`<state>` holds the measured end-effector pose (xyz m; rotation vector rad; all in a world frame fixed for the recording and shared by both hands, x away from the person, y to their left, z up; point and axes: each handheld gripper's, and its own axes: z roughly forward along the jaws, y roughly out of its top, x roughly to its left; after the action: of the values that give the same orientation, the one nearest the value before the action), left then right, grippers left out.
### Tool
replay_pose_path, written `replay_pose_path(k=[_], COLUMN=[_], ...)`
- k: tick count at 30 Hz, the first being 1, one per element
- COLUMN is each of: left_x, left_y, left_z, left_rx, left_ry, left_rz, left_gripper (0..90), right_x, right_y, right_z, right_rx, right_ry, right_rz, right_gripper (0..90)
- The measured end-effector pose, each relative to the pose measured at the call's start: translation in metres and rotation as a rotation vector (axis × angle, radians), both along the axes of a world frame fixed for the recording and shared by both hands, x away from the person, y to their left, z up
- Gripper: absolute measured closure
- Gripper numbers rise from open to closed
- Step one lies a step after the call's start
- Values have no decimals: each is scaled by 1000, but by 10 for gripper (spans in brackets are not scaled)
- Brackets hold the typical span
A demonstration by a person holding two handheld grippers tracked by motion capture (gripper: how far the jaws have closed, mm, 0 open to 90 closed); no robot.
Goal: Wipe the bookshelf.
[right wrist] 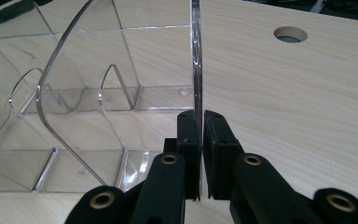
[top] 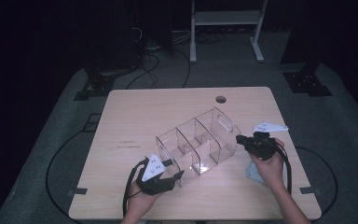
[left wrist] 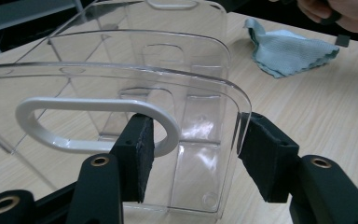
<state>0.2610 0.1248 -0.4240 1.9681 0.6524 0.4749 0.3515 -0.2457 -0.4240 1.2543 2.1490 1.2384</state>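
We see the right gripper (right wrist: 201,140) pinching the far end wall of the organizer (top: 198,144); left gripper (left wrist: 193,154) wide, straddling its near wall. Cloth (left wrist: 291,51) lies right.

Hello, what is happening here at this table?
A person works on a clear plastic organizer with several compartments that stands on the wooden table. The right claw is shut on the thin end wall of the organizer. The left claw is open at the other end, one jaw inside the handle cutout and one past the wall's edge, not yet closed. A light blue cloth lies on the table near the right hand.
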Motion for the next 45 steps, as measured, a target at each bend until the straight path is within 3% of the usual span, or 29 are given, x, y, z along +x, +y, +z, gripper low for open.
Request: replay_pose_path(k=[16,21,24,29,35,39,45], left_x=[16,23,26,30,36,39,43], left_y=[21,24,26,28,35,38,39], left_z=[2,3,3,4,3,3,4], left_rx=[-2,11,7,12,4,5,21], left_ry=[33,41,37,36,39,43,35], left_rz=[57,56,72,90,117,124,131], left_gripper=[558,564,563,545,544,603,690], right_x=[-24,-27,-26,-23,-23,-25,-27], right_y=[14,13,8,5,5,8,14], right_z=[2,1,1,3,5,6,8], right_rx=[-44,-31,11,25,32,25,-4], right_ry=[-9,-9,-8,-12,-12,-4,-10], right_rz=[-21,-14,18,47,67,80,82], right_gripper=[859,843,754,708,767,828,834])
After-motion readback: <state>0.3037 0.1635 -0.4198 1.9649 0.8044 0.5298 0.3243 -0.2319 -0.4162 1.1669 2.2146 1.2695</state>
